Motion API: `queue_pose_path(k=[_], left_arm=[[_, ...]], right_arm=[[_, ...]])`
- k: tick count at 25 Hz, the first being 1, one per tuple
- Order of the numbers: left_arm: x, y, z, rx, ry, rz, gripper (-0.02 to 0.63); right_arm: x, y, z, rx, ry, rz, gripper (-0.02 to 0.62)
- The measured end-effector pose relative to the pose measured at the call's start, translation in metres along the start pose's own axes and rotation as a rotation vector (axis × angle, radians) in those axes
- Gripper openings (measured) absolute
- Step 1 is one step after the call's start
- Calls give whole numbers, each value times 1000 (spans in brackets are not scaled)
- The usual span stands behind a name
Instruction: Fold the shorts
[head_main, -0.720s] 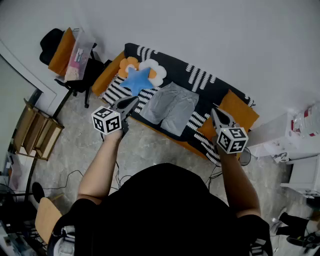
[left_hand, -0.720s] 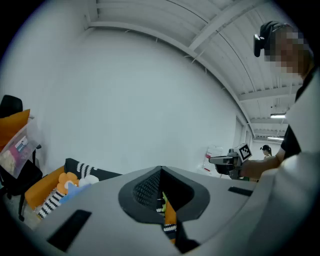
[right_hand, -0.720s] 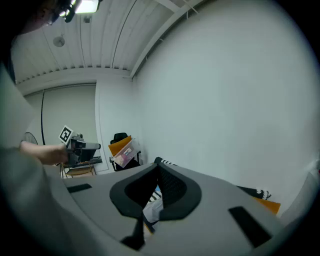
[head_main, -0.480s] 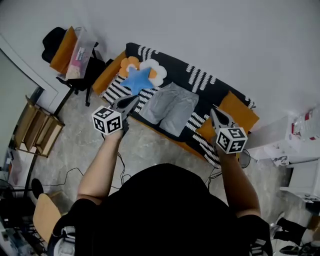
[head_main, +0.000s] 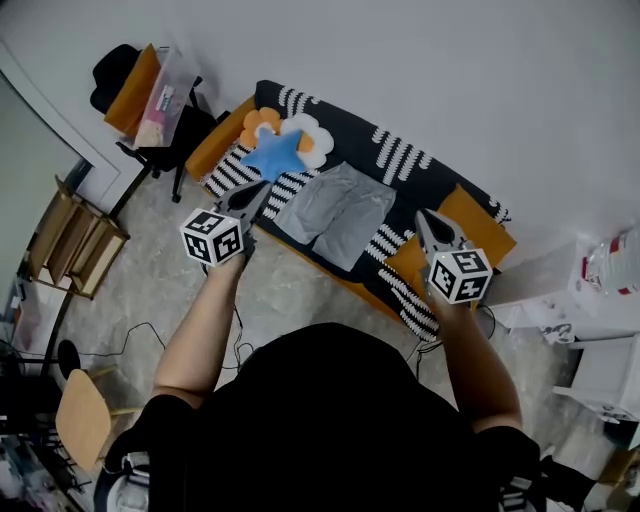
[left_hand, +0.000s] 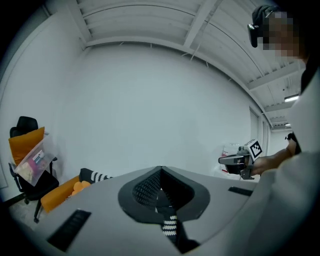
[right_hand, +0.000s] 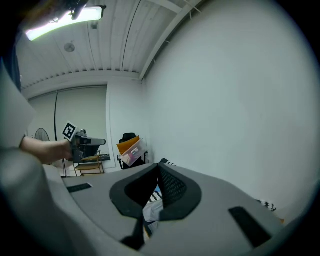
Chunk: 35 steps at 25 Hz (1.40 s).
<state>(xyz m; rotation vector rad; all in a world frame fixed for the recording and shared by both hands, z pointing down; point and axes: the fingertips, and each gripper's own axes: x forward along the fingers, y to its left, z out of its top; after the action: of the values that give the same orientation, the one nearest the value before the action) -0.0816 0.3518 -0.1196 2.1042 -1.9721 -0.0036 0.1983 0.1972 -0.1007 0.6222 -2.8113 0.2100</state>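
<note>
Grey shorts (head_main: 335, 212) lie flat at approx. mid-seat on the sofa (head_main: 430, 170). They are between your two grippers in the head view and clear of both.

1. Edges/clearance: the sofa front edge runs diagonally. L gripper (head_main: 255, 198) is held level at the front edge near the sofa's left end. R gripper (head_main: 428, 222) is near the right end. Both have jaws together w/ nothing between them, as seen in the left gripper view (left_hand: 160, 169) and the right gripper view (right_hand: 159, 165). Dark cover behind the shorts, toward the wall (head_main: 450, 70), is bare. Striped throw (head_main: 235, 175) shows at both sides.

2. Nearby items: a blue star cushion (head_main: 275, 155) sits just beside the shorts' left edge. A flower cushion (head_main: 305, 135) is behind it, touching. An orange cushion (head_main: 480, 225) occupies the right end, just beyond the R gripper.

3. Surface/room: the floor (head_main: 290, 290) is grey and stone-look, w/ a cable (head_main: 140, 335) near your left arm. A black chair (head_main: 115, 75) carrying an orange pad and a clear bag stands left of the sofa. A wooden rack (head_main: 75, 250) is further left, and a white unit (head_main: 600, 320) is at far right.
</note>
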Motion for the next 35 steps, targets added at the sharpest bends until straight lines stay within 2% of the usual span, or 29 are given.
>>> queue_pose_path(k=[5, 6, 8, 11, 15, 17, 20, 23, 27, 30, 32, 35], left_arm=[[-2, 0, 6, -7, -42, 53, 18], [-2, 0, 7, -9, -51, 54, 42], [-1, 0, 10, -6, -67, 54, 138], [2, -2, 14, 16, -81, 48, 193], [14, -11, 18, 113, -77, 18, 285], [21, -10, 16, 171, -51, 7, 307], [34, 0, 9, 209, -11, -3, 320], [45, 12, 7, 229, -12, -14, 338], [58, 33, 21, 221, -75, -38, 337], [70, 49, 23, 288, -71, -70, 334], [79, 59, 26, 329, -78, -94, 328], [90, 77, 34, 343, -118, -110, 328]], right_arm=[[2, -8, -2, 8, 9, 16, 5], [3, -9, -3, 6, 12, 20, 5], [5, -8, -3, 2, 15, 28, 5], [9, -6, -3, 1, 18, 36, 5], [18, -6, -5, -6, 31, 40, 5], [22, -8, -5, -5, 32, 37, 5], [29, -13, 0, 22, 10, 34, 10], [38, -20, 2, 51, -3, 32, 62], [63, -29, 5, 63, -4, 24, 162], [85, -33, 7, 64, -2, 14, 230], [100, -35, 6, 67, 5, 10, 251], [124, -37, 6, 71, 19, 7, 262]])
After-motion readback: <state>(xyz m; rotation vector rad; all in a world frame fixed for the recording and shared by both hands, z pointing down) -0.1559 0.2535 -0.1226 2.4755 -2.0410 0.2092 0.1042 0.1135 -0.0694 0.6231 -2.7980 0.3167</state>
